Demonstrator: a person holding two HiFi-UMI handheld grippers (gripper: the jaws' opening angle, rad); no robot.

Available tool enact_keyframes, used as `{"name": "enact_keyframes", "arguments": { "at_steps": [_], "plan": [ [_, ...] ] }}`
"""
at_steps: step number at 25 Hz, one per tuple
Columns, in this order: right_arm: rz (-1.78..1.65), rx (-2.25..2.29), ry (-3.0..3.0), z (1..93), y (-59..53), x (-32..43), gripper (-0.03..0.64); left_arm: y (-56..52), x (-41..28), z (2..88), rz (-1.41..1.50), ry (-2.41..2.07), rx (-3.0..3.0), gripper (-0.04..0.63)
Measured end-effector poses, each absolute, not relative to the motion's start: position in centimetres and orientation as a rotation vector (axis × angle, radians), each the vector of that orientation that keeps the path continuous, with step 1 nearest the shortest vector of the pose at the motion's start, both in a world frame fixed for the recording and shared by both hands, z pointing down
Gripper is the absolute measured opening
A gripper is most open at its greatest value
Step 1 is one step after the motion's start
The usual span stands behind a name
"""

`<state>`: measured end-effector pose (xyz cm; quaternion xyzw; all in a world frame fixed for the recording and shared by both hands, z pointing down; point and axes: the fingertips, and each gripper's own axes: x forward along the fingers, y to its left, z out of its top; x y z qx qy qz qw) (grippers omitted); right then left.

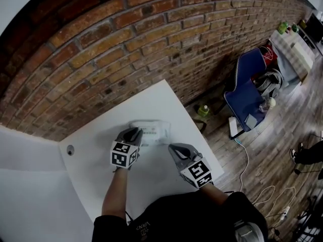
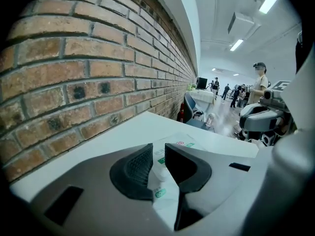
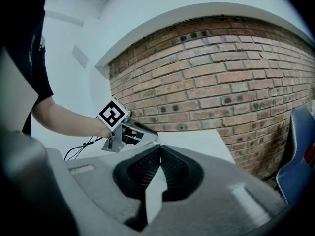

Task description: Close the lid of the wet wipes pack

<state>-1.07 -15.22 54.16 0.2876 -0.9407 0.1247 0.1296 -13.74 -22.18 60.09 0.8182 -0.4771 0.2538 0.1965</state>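
Observation:
The white wet wipes pack (image 1: 154, 130) lies on the white table (image 1: 101, 180) near the brick wall. My left gripper (image 1: 137, 131) is at the pack's left end. In the left gripper view its jaws stand a narrow slit apart, pinching the pack's (image 2: 181, 143) film, so my left gripper (image 2: 158, 156) is shut on it. My right gripper (image 1: 171, 146) is at the pack's right front corner. In the right gripper view its tips (image 3: 158, 147) meet, and a thin white lid flap (image 3: 153, 191) stands between the pads. The left gripper (image 3: 155, 137) shows just beyond them.
A brick wall (image 1: 126, 39) runs along the table's far edge. A round cable hole (image 1: 69, 150) sits at the table's left. On the wooden floor to the right are a green bottle (image 1: 204, 110), a blue chair (image 1: 247, 89) and white cables (image 1: 252, 185).

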Motion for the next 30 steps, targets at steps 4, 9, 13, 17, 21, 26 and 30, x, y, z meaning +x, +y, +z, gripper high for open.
{"name": "enact_keyframes", "arguments": {
  "at_steps": [4, 9, 13, 17, 21, 26, 30],
  "plan": [
    [0.365, 0.837, -2.737, 54.1, -14.9, -0.9, -0.002, -21.6, -13.5, 60.4, 0.721, -1.349, 2.281, 0.084],
    [0.365, 0.841, -2.740, 54.1, -14.8, -0.7, -0.002, -21.2, -13.3, 60.8, 0.751, -1.367, 2.274, 0.084],
    [0.365, 0.843, -2.742, 54.1, -14.7, -0.6, -0.002, -20.9, -13.3, 61.2, 0.781, -1.376, 2.272, 0.084],
    [0.362, 0.845, -2.742, 54.1, -14.7, -0.5, -0.002, -20.7, -13.2, 61.7, 0.814, -1.381, 2.269, 0.084],
    [0.358, 0.843, -2.742, 54.1, -14.5, -0.4, -0.002, -20.5, -13.1, 62.0, 0.849, -1.381, 2.271, 0.084],
    [0.359, 0.847, -2.741, 54.1, -14.4, -0.3, -0.002, -20.3, -13.0, 62.6, 0.903, -1.377, 2.269, 0.084],
    [0.360, 0.849, -2.738, 54.0, -14.4, -0.2, -0.002, -20.0, -12.5, 62.6, 0.967, -1.348, 2.256, 0.084]
  ]
}}
